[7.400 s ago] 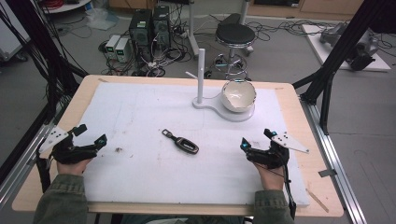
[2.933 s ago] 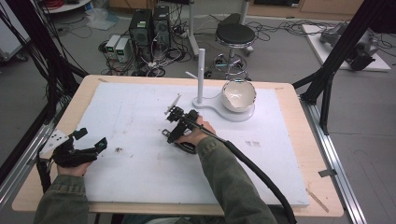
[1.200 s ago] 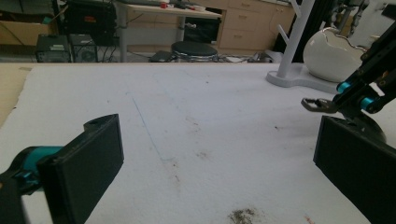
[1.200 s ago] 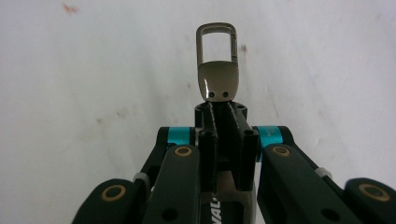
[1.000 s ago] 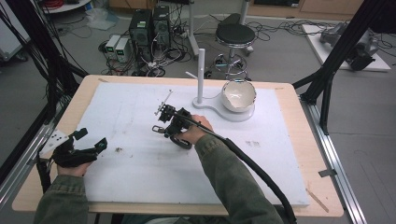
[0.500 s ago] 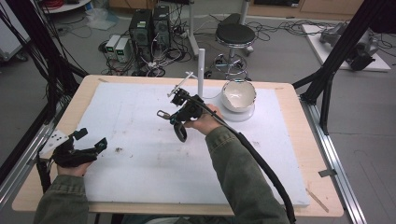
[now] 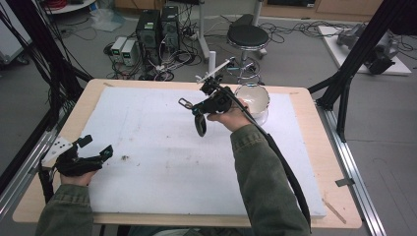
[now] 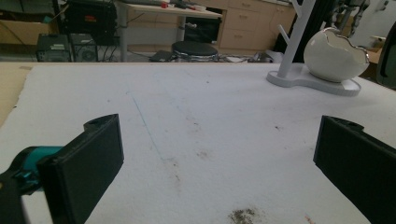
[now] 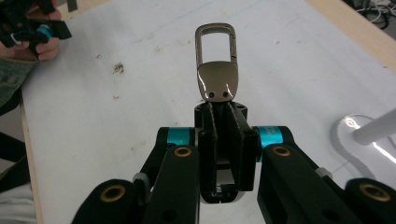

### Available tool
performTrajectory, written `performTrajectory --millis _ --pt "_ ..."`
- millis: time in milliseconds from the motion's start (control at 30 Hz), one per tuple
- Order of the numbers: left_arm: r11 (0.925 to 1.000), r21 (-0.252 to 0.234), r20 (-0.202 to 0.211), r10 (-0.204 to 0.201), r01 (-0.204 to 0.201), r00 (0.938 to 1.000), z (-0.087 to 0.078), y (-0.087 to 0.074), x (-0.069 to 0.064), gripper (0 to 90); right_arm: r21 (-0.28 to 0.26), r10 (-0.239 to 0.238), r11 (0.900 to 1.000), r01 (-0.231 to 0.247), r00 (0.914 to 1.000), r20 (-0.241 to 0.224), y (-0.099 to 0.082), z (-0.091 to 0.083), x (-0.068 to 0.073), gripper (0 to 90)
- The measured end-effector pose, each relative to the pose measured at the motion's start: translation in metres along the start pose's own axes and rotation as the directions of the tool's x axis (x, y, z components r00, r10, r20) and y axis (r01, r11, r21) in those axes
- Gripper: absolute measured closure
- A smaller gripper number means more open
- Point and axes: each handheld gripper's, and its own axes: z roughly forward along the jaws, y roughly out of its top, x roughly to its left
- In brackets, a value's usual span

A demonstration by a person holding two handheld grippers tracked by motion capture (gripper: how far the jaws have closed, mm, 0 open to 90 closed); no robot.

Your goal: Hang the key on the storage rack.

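A black car key fob (image 7: 200,126) with a metal clasp (image 7: 185,103) hangs above the middle of the white mat, with my right gripper (image 7: 197,106) shut on it. In the right gripper view the jaws press together on the fob's strap (image 9: 227,121), and the silver clasp (image 9: 215,60) sticks out past the tips. Just behind this gripper stands a white post stand (image 7: 212,59), with a white egg-shaped bowl (image 7: 252,100) at its right. My left gripper (image 7: 93,156) rests at the mat's front left, its jaws wide open around bare mat (image 8: 219,163).
The white foam mat (image 7: 147,147) covers most of the wooden table (image 7: 305,98). A cable (image 7: 290,177) trails from the right gripper along the sleeve. The stand's base (image 8: 299,77) and the bowl (image 8: 334,53) lie far right in the left gripper view. Dark smudges (image 8: 243,215) mark the mat.
My right gripper has risen and moved back and to the right, toward the post stand, with the key fob dangling from it. The left gripper has stayed in place.
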Motion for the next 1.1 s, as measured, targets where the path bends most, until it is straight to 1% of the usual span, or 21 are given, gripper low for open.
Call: performTrajectory --millis 33,67,100,133,167,200,233,300,333,400,433,533,600,700,800,867,900,967,1000,1067,1100 --pt "1.0000 0.001 0.000 0.000 0.000 1.0000 0.000 0.000 0.000 2.0 -0.010 0.019 0.9998 -0.019 0.9998 0.003 -0.001 -0.006 -0.008 83.3" --pt "1.0000 0.001 0.000 0.001 -0.001 1.0000 0.000 0.000 0.000 2.0 -0.010 0.019 0.9998 -0.019 0.9998 0.003 -0.001 -0.006 -0.008 83.3" --pt "1.0000 -0.002 -0.001 -0.002 0.002 1.0000 0.000 0.000 0.000 2.0 -0.023 0.034 0.9992 -0.033 0.9992 0.021 -0.002 -0.013 -0.015 83.2" --pt "1.0000 0.000 -0.001 -0.001 0.001 1.0000 0.000 0.000 0.000 2.0 -0.023 0.034 0.9992 -0.033 0.9992 0.021 -0.002 -0.013 -0.015 83.2" --pt "1.0000 0.001 -0.002 -0.002 0.002 1.0000 0.001 0.000 0.000 2.0 -0.044 0.053 0.9977 -0.051 0.9976 0.044 -0.003 -0.020 -0.021 83.2" --pt "1.0000 0.001 -0.001 -0.002 0.002 1.0000 0.001 0.000 0.000 2.0 -0.044 0.053 0.9977 -0.051 0.9976 0.044 -0.003 -0.020 -0.021 83.2" --pt "1.0000 0.001 -0.001 -0.002 0.002 1.0000 0.001 0.000 0.000 2.0 -0.072 0.068 0.9954 -0.064 0.9957 0.063 -0.004 -0.027 -0.026 83.2" --pt "1.0000 0.000 -0.001 -0.003 0.003 1.0000 0.001 0.000 0.000 2.0 -0.081 0.077 0.9942 -0.071 0.9947 0.068 -0.004 -0.030 -0.028 83.1" --pt "1.0000 0.000 -0.001 -0.003 0.003 1.0000 0.001 0.000 0.000 2.0 -0.104 0.097 0.9906 -0.089 0.9922 0.078 -0.006 -0.036 -0.035 83.1" --pt "1.0000 0.003 -0.001 -0.001 0.001 1.0000 0.001 0.000 0.000 2.0 -0.109 0.103 0.9896 -0.094 0.9916 0.079 -0.006 -0.038 -0.037 83.1" --pt "1.0000 0.003 -0.001 -0.001 0.001 1.0000 0.001 0.000 0.000 2.0 -0.126 0.116 0.9864 -0.105 0.9895 0.086 -0.007 -0.043 -0.041 83.1" --pt "1.0000 0.004 -0.002 -0.001 0.001 1.0000 0.001 0.000 0.000 2.0 -0.145 0.128 0.9830 -0.113 0.9873 0.094 -0.008 -0.047 -0.044 83.1" --pt "1.0000 0.004 -0.002 -0.001 0.001 1.0000 0.001 0.000 0.000 2.0 -0.166 0.147 0.9776 -0.130 0.9848 0.093 -0.009 -0.052 -0.047 83.0" --pt "1.0000 0.004 -0.004 0.001 -0.001 1.0000 0.001 0.000 0.000 2.0 -0.181 0.179 0.9704 -0.160 0.9798 0.090 -0.010 -0.055 -0.052 82.9" --pt "1.0000 0.004 -0.003 0.000 0.000 1.0000 0.001 0.000 0.000 2.0 -0.185 0.198 0.9668 -0.176 0.9739 0.110 -0.012 -0.058 -0.057 82.8" --pt "1.0000 0.004 -0.004 -0.001 0.001 1.0000 0.001 0.000 0.001 2.0 -0.201 0.209 0.9625 -0.182 0.9702 0.122 -0.013 -0.059 -0.060 82.8" --pt "1.0000 0.004 -0.003 0.000 0.000 1.0000 0.001 0.000 0.001 2.0 -0.217 0.216 0.9587 -0.184 0.9664 0.139 -0.012 -0.059 -0.061 82.8" --pt "1.0000 0.004 -0.004 0.000 0.000 1.0000 0.001 0.000 0.001 2.0 -0.219 0.216 0.9587 -0.182 0.9657 0.144 -0.012 -0.059 -0.062 82.8" --pt "1.0000 0.004 -0.003 0.001 -0.001 1.0000 0.001 -0.001 0.001 2.0 -0.227 0.228 0.9552 -0.190 0.9617 0.153 -0.012 -0.057 -0.064 82.8" --pt "1.0000 0.002 -0.005 -0.002 0.002 1.0000 0.001 0.000 0.001 2.0 -0.226 0.232 0.9545 -0.194 0.9601 0.156 -0.012 -0.056 -0.065 82.8" --pt "1.0000 0.003 -0.005 -0.002 0.002 1.0000 0.001 0.000 0.001 2.0 -0.227 0.244 0.9522 -0.205 0.9567 0.159 -0.013 -0.053 -0.067 82.8"
